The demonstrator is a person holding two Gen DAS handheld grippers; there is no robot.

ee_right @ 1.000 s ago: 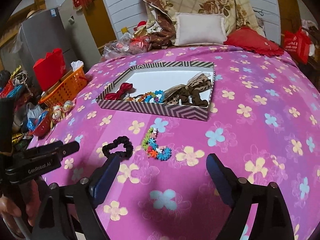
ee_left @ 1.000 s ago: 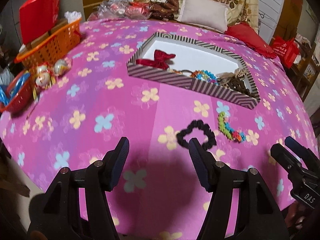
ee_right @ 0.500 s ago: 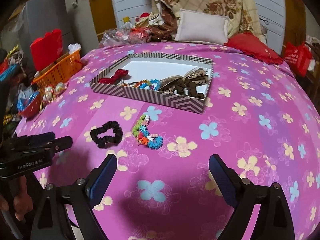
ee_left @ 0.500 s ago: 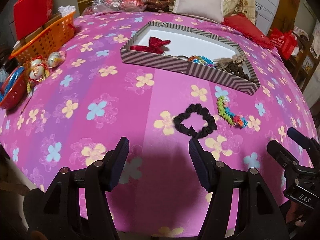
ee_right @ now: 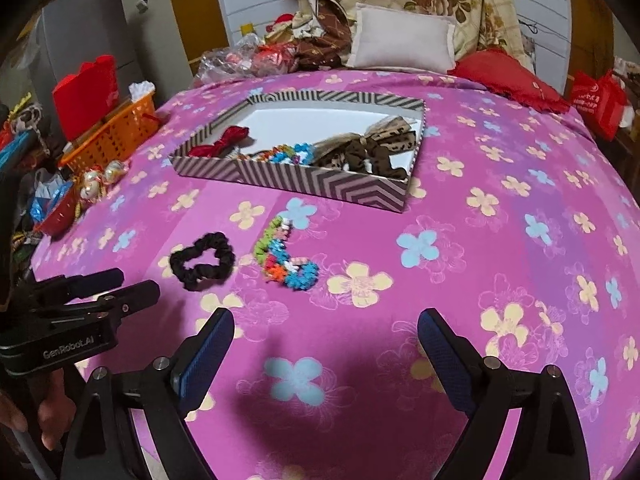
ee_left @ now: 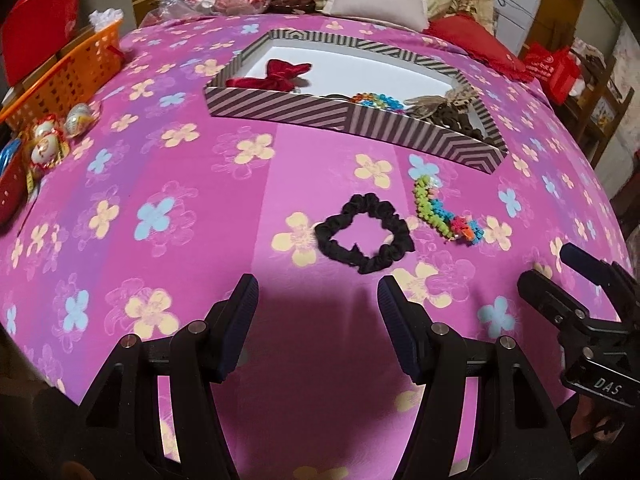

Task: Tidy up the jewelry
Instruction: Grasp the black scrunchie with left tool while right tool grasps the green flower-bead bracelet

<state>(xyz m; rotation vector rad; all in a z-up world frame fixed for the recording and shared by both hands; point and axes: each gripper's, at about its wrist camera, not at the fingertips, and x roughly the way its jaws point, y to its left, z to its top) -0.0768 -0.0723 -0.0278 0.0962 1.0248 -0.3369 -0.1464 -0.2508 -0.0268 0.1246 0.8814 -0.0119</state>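
A black scrunchie and a multicoloured bead bracelet lie on the pink flowered cloth, in front of a striped box. The box holds a red bow, a coloured bracelet and a brown leopard-print bow. My left gripper is open and empty, just short of the scrunchie. My right gripper is open and empty, short of the bead bracelet. Each gripper shows in the other's view, the left and the right.
An orange basket and a red bag stand at the left edge, with small round ornaments and a red bowl beside them. Pillows and piled fabric lie beyond the box.
Both grippers have moved forward and lower over the cloth, so the scrunchie and the bead bracelet lie closer to them. Both stay open.
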